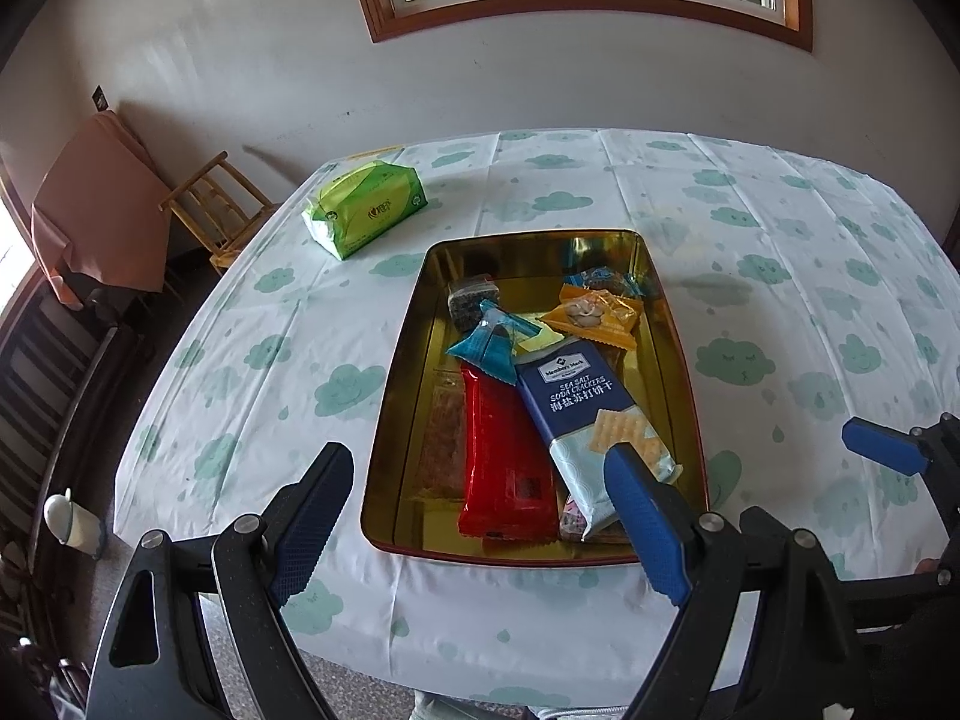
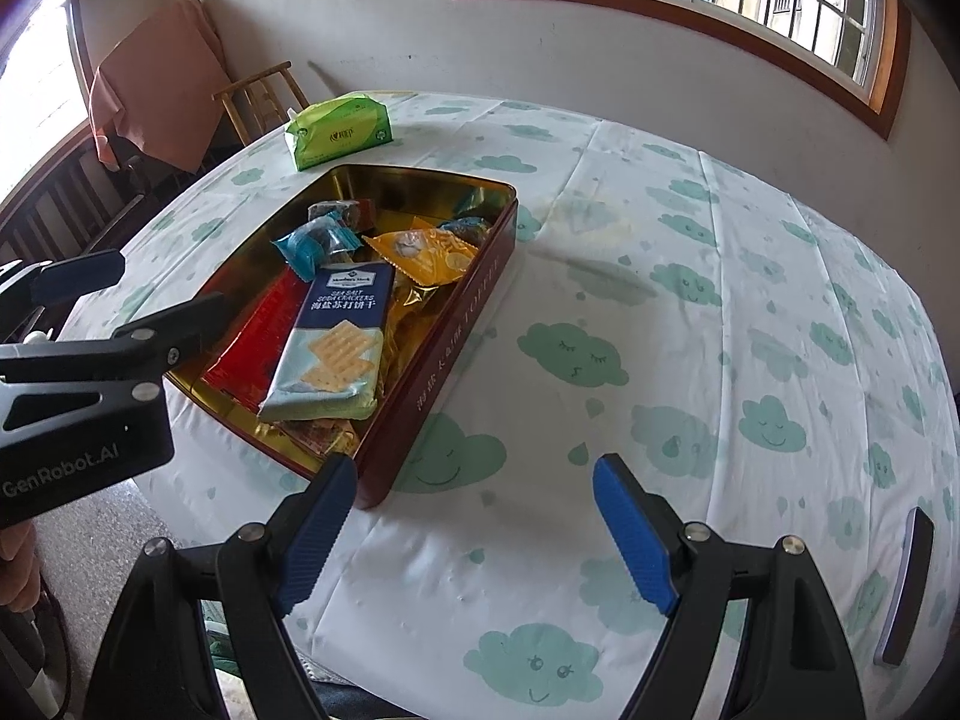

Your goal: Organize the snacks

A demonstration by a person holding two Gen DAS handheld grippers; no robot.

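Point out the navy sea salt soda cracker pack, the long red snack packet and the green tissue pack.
Navy sea salt soda cracker pack (image 1: 570,390), left wrist view, on its printed navy label.
Long red snack packet (image 1: 501,450), left wrist view, mid-wrapper.
Green tissue pack (image 2: 342,126), right wrist view, on its front face.

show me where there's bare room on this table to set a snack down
The widest free patch of tablecloth runs from the tin's red side wall to the phone at the edge. A smaller one lies between tin and tissue pack. Inside the tin it is crowded, bare only at its far end.
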